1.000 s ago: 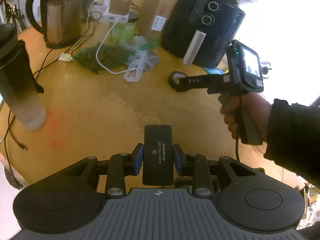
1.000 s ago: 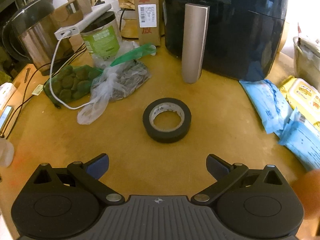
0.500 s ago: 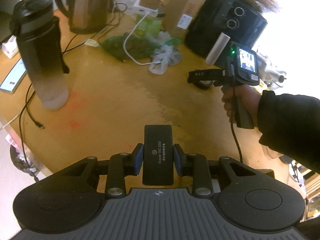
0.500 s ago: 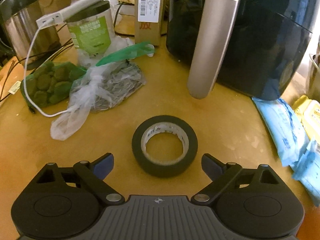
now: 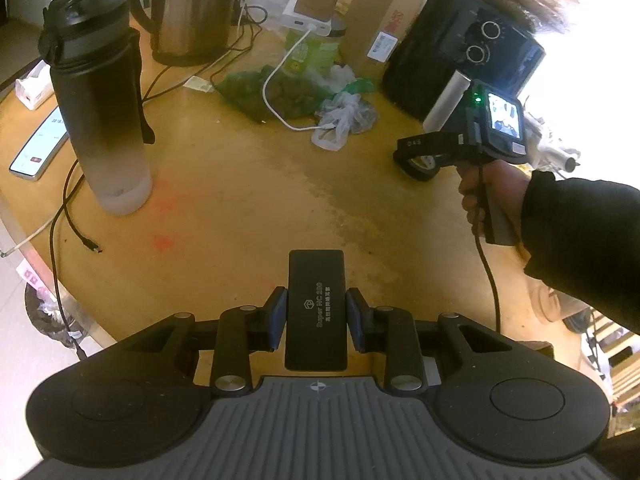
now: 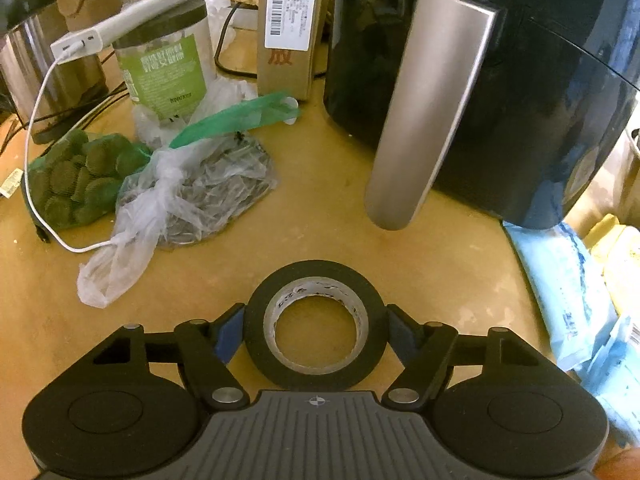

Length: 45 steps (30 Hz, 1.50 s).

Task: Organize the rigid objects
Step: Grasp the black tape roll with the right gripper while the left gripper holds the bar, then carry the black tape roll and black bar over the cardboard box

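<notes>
My left gripper (image 5: 316, 314) is shut on a flat black rectangular device (image 5: 316, 300) with grey lettering, held above the yellow table (image 5: 248, 208). In the right wrist view a black tape roll (image 6: 316, 322) lies flat on the table between my right gripper's (image 6: 316, 330) blue pads (image 6: 230, 334), which touch or nearly touch its sides. From the left wrist view the right gripper (image 5: 432, 148) sits low over the tape roll (image 5: 420, 164) beside the air fryer.
A black air fryer (image 6: 500, 80) with a silver handle stands just behind the tape. Plastic bags (image 6: 188, 200), a green-labelled jar (image 6: 168, 64) and a cardboard box (image 6: 288, 28) lie at back left. Blue wipe packs (image 6: 568, 292) lie right. A tall black bottle (image 5: 100, 100), kettle (image 5: 192, 8) and phone (image 5: 40, 144) stand left.
My right gripper moved forward and down around the tape roll, and its fingers closed in to the roll's sides. My left gripper pulled back and up with the black device still held.
</notes>
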### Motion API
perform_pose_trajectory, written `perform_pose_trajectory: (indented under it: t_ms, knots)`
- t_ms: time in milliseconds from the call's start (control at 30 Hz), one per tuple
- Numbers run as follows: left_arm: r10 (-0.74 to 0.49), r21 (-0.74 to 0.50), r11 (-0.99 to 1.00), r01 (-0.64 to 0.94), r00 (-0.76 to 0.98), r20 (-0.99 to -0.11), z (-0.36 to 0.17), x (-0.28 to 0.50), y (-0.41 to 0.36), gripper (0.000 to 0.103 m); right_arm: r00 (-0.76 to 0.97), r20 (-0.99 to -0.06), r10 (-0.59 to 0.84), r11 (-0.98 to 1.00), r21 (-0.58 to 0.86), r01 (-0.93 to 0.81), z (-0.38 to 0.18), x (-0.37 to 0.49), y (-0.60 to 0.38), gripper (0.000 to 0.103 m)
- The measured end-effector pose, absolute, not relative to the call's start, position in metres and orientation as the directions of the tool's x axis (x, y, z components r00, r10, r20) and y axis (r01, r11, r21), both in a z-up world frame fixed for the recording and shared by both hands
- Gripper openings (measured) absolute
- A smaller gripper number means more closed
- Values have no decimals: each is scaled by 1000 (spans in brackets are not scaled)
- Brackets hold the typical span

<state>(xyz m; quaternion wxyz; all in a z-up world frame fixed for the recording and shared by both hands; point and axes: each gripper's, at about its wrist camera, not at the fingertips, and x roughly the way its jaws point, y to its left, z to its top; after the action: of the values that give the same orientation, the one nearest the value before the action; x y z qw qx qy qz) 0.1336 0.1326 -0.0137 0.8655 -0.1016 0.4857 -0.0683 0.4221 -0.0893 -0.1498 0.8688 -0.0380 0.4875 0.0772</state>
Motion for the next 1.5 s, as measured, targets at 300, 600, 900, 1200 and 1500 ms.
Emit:
perform_pose_trajectory:
  t_ms: [300, 600, 900, 1200, 1500]
  knots:
    - [-241, -246, 967, 62, 522, -818, -10, 137, 122, 31, 477, -865, 153, 980, 73, -183, -144, 401, -91, 75]
    - [-257, -249, 965, 87, 527, -810, -8, 134, 117, 31, 457, -867, 197, 975, 123, -187, -129, 375, -95, 75]
    - [-281, -254, 959, 125, 529, -801, -3, 129, 107, 31, 458, -858, 233, 968, 158, -197, -97, 348, -103, 75]
    - [-310, -257, 951, 174, 523, -794, -1, 126, 95, 31, 462, -846, 266, 961, 193, -200, -68, 311, -120, 75]
    - [-328, -254, 944, 210, 519, -790, 2, 123, 86, 31, 483, -821, 305, 951, 240, -193, -44, 272, -144, 75]
